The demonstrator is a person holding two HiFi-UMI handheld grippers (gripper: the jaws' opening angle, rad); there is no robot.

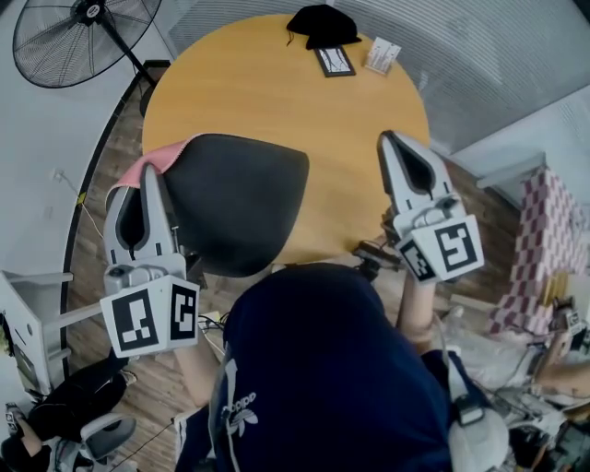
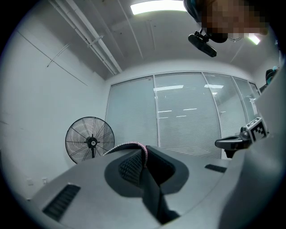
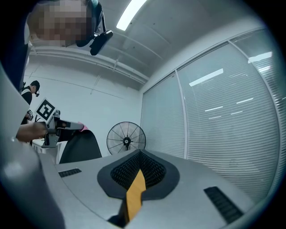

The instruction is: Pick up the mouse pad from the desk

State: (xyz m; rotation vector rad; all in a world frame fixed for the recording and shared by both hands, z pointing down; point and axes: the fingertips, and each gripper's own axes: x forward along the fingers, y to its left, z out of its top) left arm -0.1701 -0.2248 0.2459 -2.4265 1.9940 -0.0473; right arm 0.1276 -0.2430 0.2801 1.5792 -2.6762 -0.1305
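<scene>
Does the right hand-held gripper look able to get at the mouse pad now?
Probably yes: the mouse pad is clamped in the left hand-held gripper, and only bare table lies between it and the empty right hand-held gripper.

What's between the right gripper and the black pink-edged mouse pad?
Only bare round wooden tabletop, per the head view, between right gripper and black mouse pad.

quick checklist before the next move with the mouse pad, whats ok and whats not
1. Left gripper closed on the mouse pad: ok, the jaws pinch its edge.
2. Mouse pad off the desk: ok, it hangs from the gripper.
3. Right gripper free: ok, jaws together, nothing between them.
4. Black cap at the desk's far edge, apart from the pad: ok.
5. Grip firm enough to carry: cannot tell.
</scene>
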